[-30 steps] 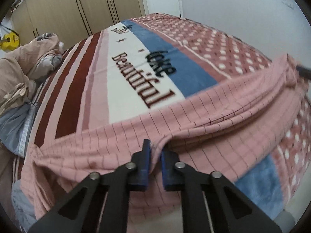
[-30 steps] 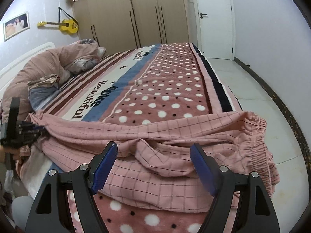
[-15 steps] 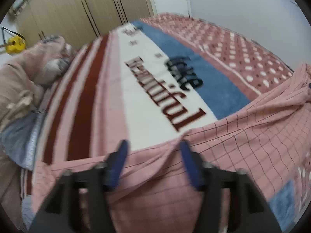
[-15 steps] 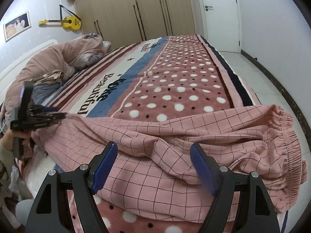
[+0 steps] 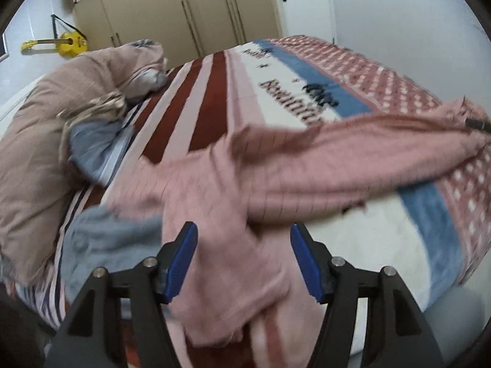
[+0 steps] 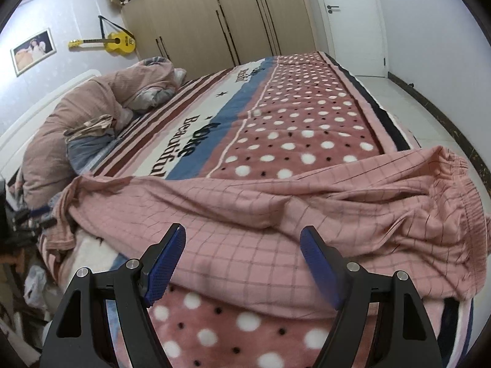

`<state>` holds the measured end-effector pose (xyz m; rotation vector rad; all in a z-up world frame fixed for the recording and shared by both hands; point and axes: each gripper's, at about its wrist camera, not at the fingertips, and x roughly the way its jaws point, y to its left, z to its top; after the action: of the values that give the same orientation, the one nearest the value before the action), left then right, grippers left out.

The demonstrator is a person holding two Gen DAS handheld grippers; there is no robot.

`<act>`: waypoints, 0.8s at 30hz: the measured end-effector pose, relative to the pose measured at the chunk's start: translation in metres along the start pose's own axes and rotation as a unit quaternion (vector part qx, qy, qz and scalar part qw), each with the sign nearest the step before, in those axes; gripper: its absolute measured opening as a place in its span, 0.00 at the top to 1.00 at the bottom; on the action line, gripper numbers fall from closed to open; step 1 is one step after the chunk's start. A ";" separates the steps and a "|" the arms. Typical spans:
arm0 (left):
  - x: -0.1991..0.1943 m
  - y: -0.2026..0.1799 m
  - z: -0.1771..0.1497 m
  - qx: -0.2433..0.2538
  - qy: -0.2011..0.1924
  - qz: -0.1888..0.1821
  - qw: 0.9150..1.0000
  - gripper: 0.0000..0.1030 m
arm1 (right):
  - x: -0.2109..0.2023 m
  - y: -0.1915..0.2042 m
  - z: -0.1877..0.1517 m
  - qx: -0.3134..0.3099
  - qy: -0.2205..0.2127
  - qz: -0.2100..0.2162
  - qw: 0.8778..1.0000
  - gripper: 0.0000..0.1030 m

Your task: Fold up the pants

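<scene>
Pink checked pants (image 6: 276,214) lie across the near end of the bed, the elastic waistband (image 6: 460,184) at the right and the leg ends at the left. In the left wrist view the pants (image 5: 245,184) are blurred and a leg end hangs over the bed's edge between the fingers. My left gripper (image 5: 244,260) is open, its blue pads on either side of that cloth without pinching it. My right gripper (image 6: 244,263) is open and empty just above the pants' near edge. The left gripper (image 6: 30,217) shows small at the far left.
The bed carries a striped and dotted blanket (image 6: 291,122) with lettering. A heap of pink and grey bedding (image 6: 101,116) lies at the left. Wardrobes (image 6: 230,15), a door (image 6: 353,21) and a yellow guitar (image 6: 116,41) stand behind. Floor (image 6: 429,116) runs along the right.
My left gripper has opened and let go of the pants leg, then pulled back and turned left. The pants have settled flatter on the bed. The right gripper stays open.
</scene>
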<state>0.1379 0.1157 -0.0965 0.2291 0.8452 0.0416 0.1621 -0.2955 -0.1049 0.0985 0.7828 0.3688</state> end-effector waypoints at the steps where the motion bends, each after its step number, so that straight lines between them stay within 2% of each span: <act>1: 0.002 0.001 -0.007 -0.001 0.006 0.003 1.000 0.43 | -0.001 0.004 0.000 -0.001 0.000 0.001 1.000 0.28; 5: 0.012 0.002 -0.020 -0.013 0.016 -0.009 1.000 0.43 | -0.006 0.014 -0.001 -0.005 -0.003 0.002 1.000 0.28; 7: 0.015 -0.001 -0.022 -0.003 0.015 0.003 1.000 0.41 | -0.008 0.018 0.000 -0.007 -0.004 0.001 1.000 0.28; 8: 0.018 -0.003 -0.024 0.002 0.016 0.007 1.000 0.38 | -0.008 0.020 0.000 -0.009 -0.003 0.000 1.000 0.28; 10: 0.024 -0.011 -0.028 0.008 0.019 0.000 1.000 0.25 | -0.009 0.022 -0.001 -0.010 -0.003 -0.002 1.000 0.28; 11: 0.025 -0.015 -0.030 0.015 0.014 0.007 1.000 0.24 | -0.009 0.022 -0.001 -0.008 -0.003 -0.002 1.000 0.28; 13: 0.032 -0.025 -0.035 0.049 0.006 0.058 0.997 0.24 | -0.011 0.022 -0.001 -0.005 -0.004 0.000 1.000 0.28; 15: 0.037 -0.029 -0.038 0.069 0.004 0.092 0.993 0.24 | -0.012 0.022 -0.001 -0.006 -0.004 -0.001 1.000 0.28; 17: 0.040 -0.030 -0.039 0.071 0.005 0.098 0.993 0.25 | -0.014 0.022 -0.001 -0.007 -0.005 -0.005 1.000 0.28; 18: 0.039 -0.029 -0.038 0.069 0.002 0.101 0.993 0.31 | -0.014 0.021 -0.001 -0.005 -0.006 -0.005 1.000 0.28; 19: 0.039 -0.028 -0.038 0.068 0.001 0.104 0.992 0.44 | -0.015 0.019 -0.001 -0.003 -0.006 -0.003 1.000 0.28; 20: 0.036 -0.027 -0.036 0.068 -0.002 0.111 0.991 0.52 | -0.015 0.018 -0.001 -0.002 -0.006 -0.002 1.000 0.28; 21: 0.031 -0.024 -0.034 0.063 -0.009 0.119 0.991 0.70 | -0.015 0.017 -0.001 0.000 -0.007 -0.001 1.000 0.28; 22: 0.027 -0.019 -0.032 0.056 -0.013 0.118 0.991 0.83 | -0.015 0.016 -0.002 0.001 -0.007 0.001 1.000 0.28; 24: 0.015 -0.008 -0.026 0.029 -0.025 0.094 0.995 0.93 | -0.014 0.015 -0.002 0.004 -0.005 0.003 1.000 0.28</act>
<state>0.1279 0.1148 -0.1260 0.3632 0.7736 0.1871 0.1473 -0.2864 -0.0938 0.1103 0.7736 0.3710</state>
